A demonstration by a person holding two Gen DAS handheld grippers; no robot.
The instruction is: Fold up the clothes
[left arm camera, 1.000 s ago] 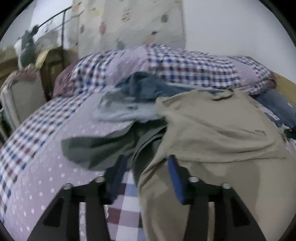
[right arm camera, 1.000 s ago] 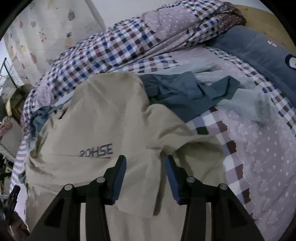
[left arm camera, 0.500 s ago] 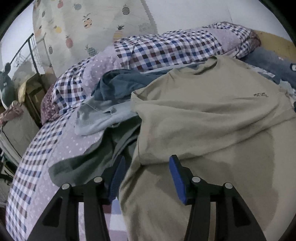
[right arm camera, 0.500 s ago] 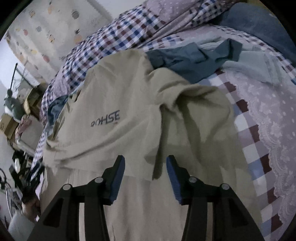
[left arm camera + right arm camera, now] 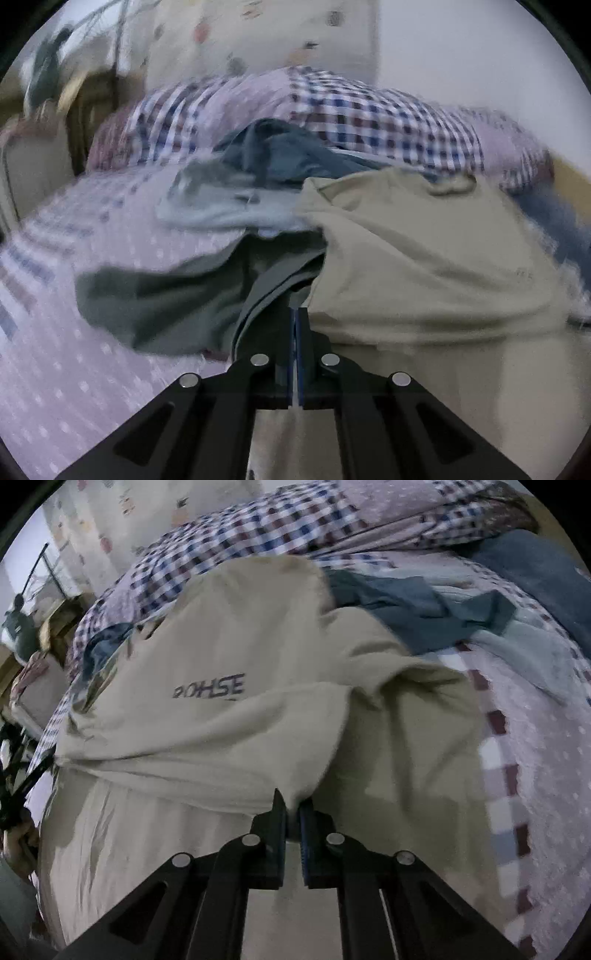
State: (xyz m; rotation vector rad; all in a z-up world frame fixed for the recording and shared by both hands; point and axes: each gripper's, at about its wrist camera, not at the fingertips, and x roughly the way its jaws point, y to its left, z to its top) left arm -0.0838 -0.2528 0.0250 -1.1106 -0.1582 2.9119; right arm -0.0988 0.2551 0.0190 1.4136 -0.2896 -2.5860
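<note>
A beige T-shirt [image 5: 424, 258] with dark lettering lies spread over the bed, filling the right half of the left wrist view and the middle of the right wrist view [image 5: 229, 657]. My left gripper [image 5: 297, 325] is shut on the shirt's left edge, where it borders a dark green garment [image 5: 166, 295]. In the other view my right gripper [image 5: 293, 812] is shut on a raised fold of the same beige T-shirt at its right side. The cloth bunches up around both pinch points.
A dark blue garment [image 5: 280, 151] and a pale blue one [image 5: 221, 210] lie behind the shirt; more blue clothes [image 5: 424, 605] lie at the right. A checked duvet [image 5: 258, 528] is heaped at the back. The dotted bedsheet [image 5: 74, 369] shows bare at the left.
Both grippers were open half a second ago and have now shut on the beige T-shirt's edges. The left view has swung lower and closer to the cloth.
</note>
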